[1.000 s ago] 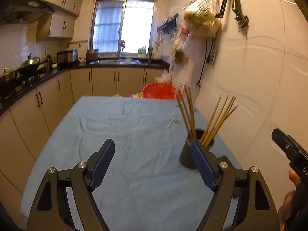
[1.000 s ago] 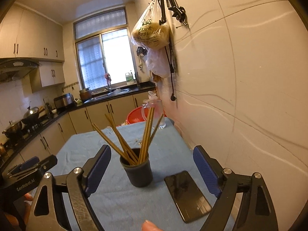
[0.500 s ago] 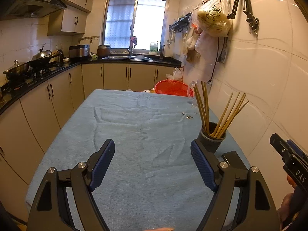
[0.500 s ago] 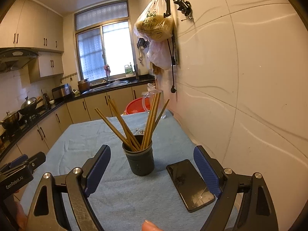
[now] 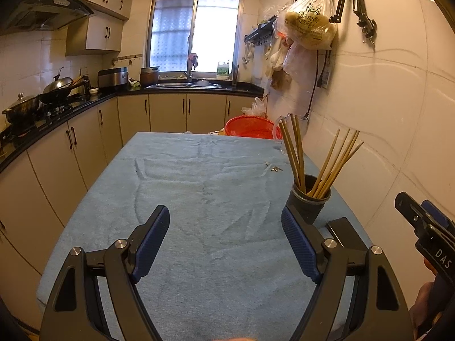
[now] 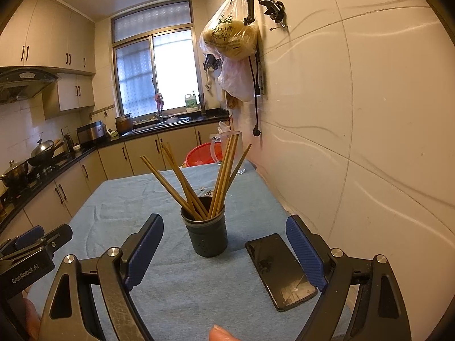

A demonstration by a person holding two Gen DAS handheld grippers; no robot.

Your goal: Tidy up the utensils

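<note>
Both claws spread wide, left claw (image 5: 224, 240) and right claw (image 6: 224, 251), holding nothing. Chopsticks (image 6: 199, 187) already upright in cup (image 6: 207, 234) on surface (image 5: 199, 187), beside phone (image 6: 280, 270). Nothing loose visible; apparently near finished.

"GenRobot.AI" on left tongs (image 6: 31, 244)

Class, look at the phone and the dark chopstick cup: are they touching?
Apart. The right wrist view shows blue cloth between the cup and the phone.

You tilt both views higher; the cup (image 6: 205, 234) of chopsticks (image 6: 219, 182) sits nearer your right gripper (image 6: 224, 251).
</note>
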